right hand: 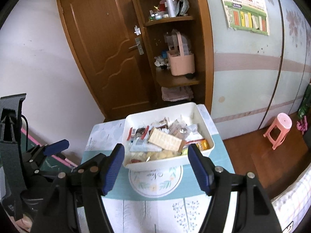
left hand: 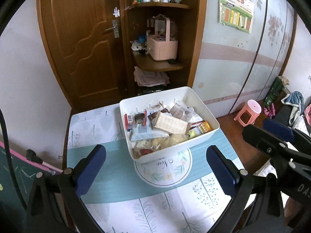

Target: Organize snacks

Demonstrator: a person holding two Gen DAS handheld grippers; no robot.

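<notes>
From where I stand, the sorting looks all but finished. On the left, the left gripper (left hand: 155,167) hangs over the table (left hand: 93,128) with its jaws spread wide and nothing between them. In the middle sits the white bin (left hand: 202,104), near the far edge of the table, heaped with wrapped snacks (left hand: 167,124); I can see no loose packet on the cloth around it, so little seems left but to pull the hands away. On the right, the right gripper (right hand: 156,167) is part open and empty too, held short of the bin.

The left wrist view catches more of the floor on the right: a pink stool (left hand: 247,112) and a pile of clothes (left hand: 293,104) beyond it. The right wrist view loses most of that pile, but shows the left gripper from the side, low at the left edge.
</notes>
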